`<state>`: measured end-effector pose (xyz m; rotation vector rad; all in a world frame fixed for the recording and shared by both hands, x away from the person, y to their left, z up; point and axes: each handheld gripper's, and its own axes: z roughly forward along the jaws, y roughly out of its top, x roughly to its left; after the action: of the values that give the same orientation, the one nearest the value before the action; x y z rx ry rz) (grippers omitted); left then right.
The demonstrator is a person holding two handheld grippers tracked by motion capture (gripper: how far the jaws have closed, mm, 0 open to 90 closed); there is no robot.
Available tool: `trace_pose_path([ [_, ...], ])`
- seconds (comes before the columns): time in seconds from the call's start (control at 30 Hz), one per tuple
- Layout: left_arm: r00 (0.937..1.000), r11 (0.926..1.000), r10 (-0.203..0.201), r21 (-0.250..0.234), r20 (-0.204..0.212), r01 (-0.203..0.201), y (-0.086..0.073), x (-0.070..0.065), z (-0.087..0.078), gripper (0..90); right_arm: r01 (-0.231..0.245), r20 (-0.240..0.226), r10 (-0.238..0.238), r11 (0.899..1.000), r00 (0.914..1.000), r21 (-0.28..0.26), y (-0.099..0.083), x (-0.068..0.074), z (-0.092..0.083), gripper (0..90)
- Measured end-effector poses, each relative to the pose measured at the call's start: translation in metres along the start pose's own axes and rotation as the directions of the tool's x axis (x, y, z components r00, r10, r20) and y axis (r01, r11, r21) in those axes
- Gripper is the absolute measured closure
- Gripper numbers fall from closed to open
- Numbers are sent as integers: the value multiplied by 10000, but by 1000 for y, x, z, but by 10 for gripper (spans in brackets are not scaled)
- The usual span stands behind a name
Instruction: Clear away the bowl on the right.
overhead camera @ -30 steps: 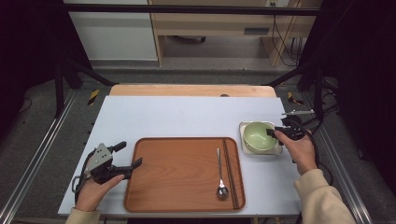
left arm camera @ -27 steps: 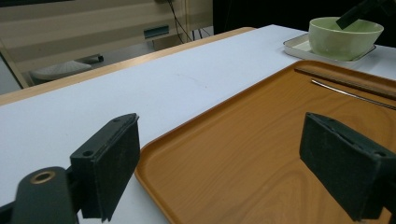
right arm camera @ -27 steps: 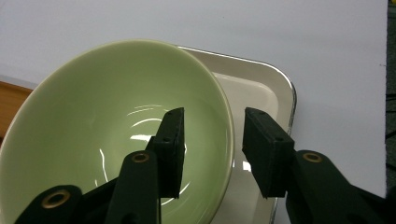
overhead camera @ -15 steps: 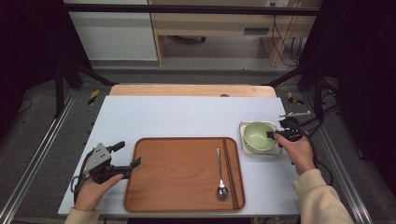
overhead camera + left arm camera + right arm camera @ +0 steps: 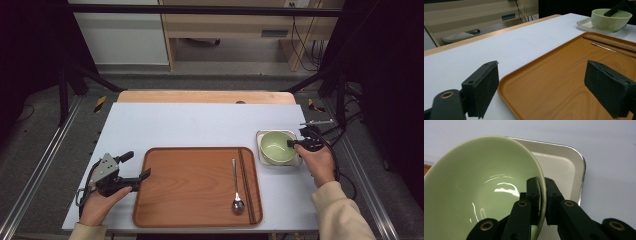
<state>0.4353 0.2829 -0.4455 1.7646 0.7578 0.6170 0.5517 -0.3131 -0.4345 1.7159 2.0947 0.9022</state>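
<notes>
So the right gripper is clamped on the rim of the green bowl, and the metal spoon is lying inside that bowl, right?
Not quite. The right gripper does clamp the pale green ceramic bowl by its rim, but the metal spoon lies on the brown wooden tray, as the high view shows.

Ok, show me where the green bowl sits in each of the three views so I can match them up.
High view: green bowl at the right, on the white dish, beside the wooden tray.
Left gripper view: bowl at the top right, beyond the tray's far corner.
Right gripper view: bowl at the left and centre, its rim pinched by the right hand-held gripper.
Shared landmark: the white dish under the bowl.
</notes>
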Motion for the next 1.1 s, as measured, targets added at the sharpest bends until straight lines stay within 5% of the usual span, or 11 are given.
trace_pose_path([
  [0.23, 10000, 10000, 35, -4, 12, -35, 1, 0, 0, 120, 276, 213, -267, 9988, 9994, -395, 4, 4, -8, 843],
  [0.53, 10000, 10000, -13, -21, -8, 13, 1, 1, -1, 121, 144, -328, -184, 9930, 9993, -1169, 11, 17, -33, 844],
  [0.77, 10000, 10000, 35, -4, 19, -35, 1, 0, 0, 121, 850, -1027, -1002, 9861, 9897, -1430, 15, 57, -48, 843],
  [1.1, 10000, 10000, 14, -33, 16, -14, 1, 0, -1, 121, 2059, -2078, -2234, 9732, 9523, -1027, 8, 125, -38, 844],
])
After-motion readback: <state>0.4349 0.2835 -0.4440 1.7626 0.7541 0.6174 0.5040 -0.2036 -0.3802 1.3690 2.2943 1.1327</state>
